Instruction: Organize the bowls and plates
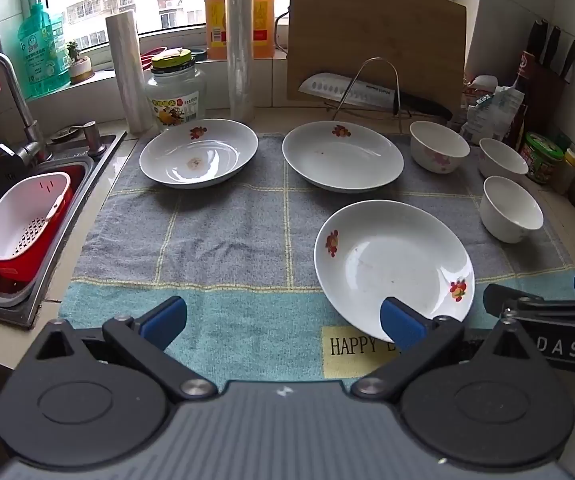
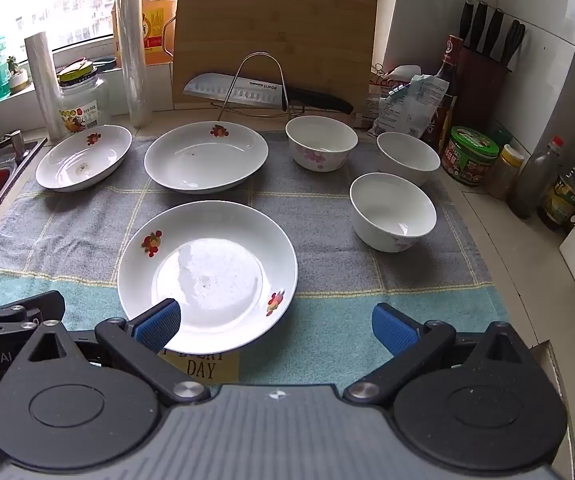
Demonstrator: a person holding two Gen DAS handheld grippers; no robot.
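Three white plates with red flower prints lie on a grey and blue towel (image 1: 223, 240): a far left plate (image 1: 198, 153) (image 2: 83, 157), a far middle plate (image 1: 342, 156) (image 2: 206, 157) and a near plate (image 1: 393, 272) (image 2: 207, 272). Three white bowls stand at the right: a flowered one (image 1: 439, 146) (image 2: 321, 143), a back one (image 1: 502, 158) (image 2: 408, 157) and a near one (image 1: 511, 208) (image 2: 392, 211). My left gripper (image 1: 283, 320) is open and empty, just left of the near plate. My right gripper (image 2: 275, 324) is open and empty, over the near plate's front edge.
A sink (image 1: 27, 216) with a red and white strainer basket (image 1: 23, 220) lies at the left. A cutting board (image 1: 375, 36), a knife on a wire rack (image 1: 371, 92), a jar (image 1: 175, 92) and film rolls (image 1: 239, 40) stand behind. Bottles and jars (image 2: 547, 176) line the right wall.
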